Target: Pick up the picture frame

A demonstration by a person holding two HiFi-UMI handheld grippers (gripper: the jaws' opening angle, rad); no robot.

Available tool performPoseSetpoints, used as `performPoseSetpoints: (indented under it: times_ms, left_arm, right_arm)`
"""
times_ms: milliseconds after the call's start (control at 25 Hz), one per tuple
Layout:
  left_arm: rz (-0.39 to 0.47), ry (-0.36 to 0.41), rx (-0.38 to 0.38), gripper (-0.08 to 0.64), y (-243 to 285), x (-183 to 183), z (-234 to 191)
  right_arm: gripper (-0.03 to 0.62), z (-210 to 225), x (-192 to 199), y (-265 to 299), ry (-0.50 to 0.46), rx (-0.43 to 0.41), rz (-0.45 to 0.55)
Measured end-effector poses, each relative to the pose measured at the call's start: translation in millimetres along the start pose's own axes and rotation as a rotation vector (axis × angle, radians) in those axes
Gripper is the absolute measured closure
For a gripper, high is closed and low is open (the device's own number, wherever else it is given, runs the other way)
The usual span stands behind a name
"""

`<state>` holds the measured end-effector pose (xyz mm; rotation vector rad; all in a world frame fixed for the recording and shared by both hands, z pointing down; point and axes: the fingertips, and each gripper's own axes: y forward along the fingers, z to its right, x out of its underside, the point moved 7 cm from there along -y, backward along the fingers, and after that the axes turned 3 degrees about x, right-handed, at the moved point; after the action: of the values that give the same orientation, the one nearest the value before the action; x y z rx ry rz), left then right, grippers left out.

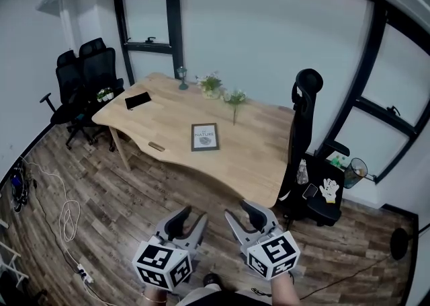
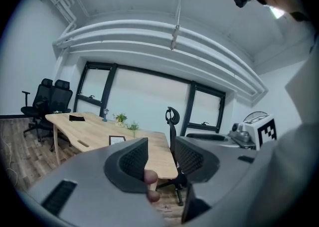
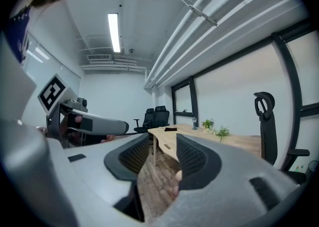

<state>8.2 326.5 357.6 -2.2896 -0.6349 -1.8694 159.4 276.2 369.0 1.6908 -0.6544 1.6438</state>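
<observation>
The picture frame (image 1: 205, 136) has a dark border and a white print, and it lies flat near the middle of the wooden table (image 1: 262, 157). The left gripper view shows it small and far off on the tabletop (image 2: 117, 140). My left gripper (image 1: 190, 220) and right gripper (image 1: 240, 216) are side by side over the wooden floor, well short of the table's near edge, both pointing toward it. Both stand open with nothing between the jaws, as the left gripper (image 2: 160, 156) and the right gripper (image 3: 163, 153) show in their own views.
A tall black office chair (image 1: 306, 136) stands at the table's right end, and a seat with a glove (image 1: 329, 190) is beside it. Two black chairs (image 1: 84, 76) are at the far left. On the table are a black tablet (image 1: 138, 101) and small plants (image 1: 210, 84). Cables (image 1: 67, 217) lie on the floor.
</observation>
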Motion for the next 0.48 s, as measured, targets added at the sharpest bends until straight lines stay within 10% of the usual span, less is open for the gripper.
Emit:
performPoseSetpoints:
  times_ms: [480]
  left_arm:
    - [-0.025,-0.027,0.053,0.371,8,-4,-42]
  right_arm:
    - [0.405,-5,-2,35,-0.008,0.015,-0.043]
